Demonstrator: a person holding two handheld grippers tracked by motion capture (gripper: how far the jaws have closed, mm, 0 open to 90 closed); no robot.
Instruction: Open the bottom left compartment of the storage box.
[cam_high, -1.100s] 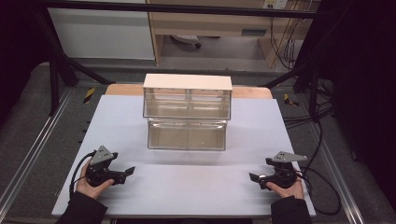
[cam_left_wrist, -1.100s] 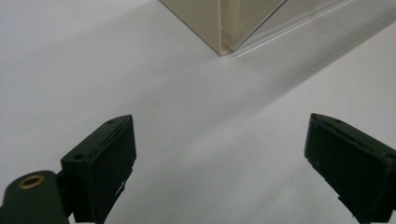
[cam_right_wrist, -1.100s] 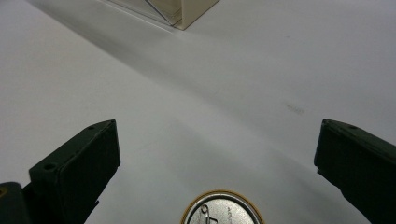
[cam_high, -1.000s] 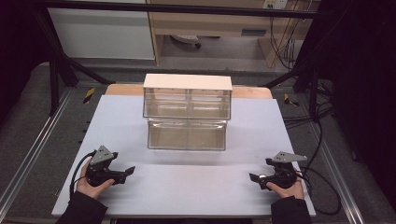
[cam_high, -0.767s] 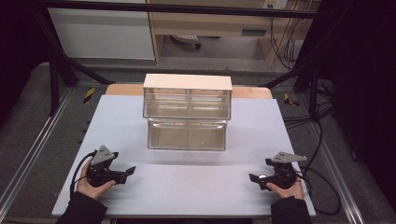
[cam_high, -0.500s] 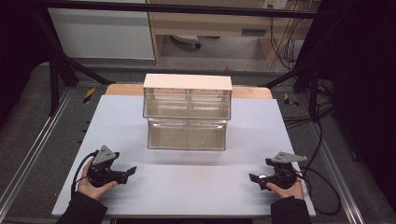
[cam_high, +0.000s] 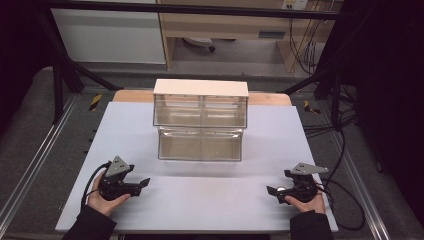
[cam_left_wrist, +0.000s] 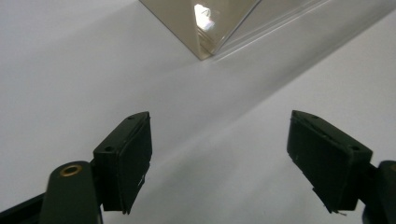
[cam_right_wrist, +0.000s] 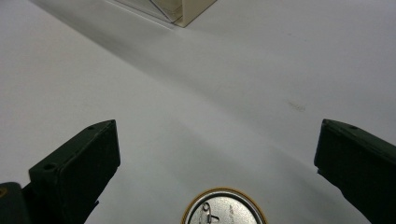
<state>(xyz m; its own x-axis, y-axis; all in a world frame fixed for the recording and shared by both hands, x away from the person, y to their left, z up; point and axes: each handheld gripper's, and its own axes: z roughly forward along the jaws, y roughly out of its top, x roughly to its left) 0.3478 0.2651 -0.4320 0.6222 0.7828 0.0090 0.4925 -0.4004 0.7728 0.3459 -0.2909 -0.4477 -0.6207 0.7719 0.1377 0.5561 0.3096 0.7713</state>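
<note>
Drawer unit (cam_high: 200, 119) upper centre, untouched | left tool (cam_high: 145, 182) lower left: gaping, empty, jaws just narrowing | right tool (cam_high: 270, 190) lower right: gaping, empty | can (cam_right_wrist: 223, 208) by it unlifted | work unstarted

A drawer cabinet (cam_high: 200, 119) stands on the table (cam_high: 200, 210) toward its far middle, its lowest drawer (cam_high: 200, 145) pulled out toward the person. The left gripper (cam_high: 142, 183) rests near the front left corner, the right gripper (cam_high: 272, 191) near the front right, well apart. A can (cam_right_wrist: 223, 208) sits between the right gripper's jaws.
</note>
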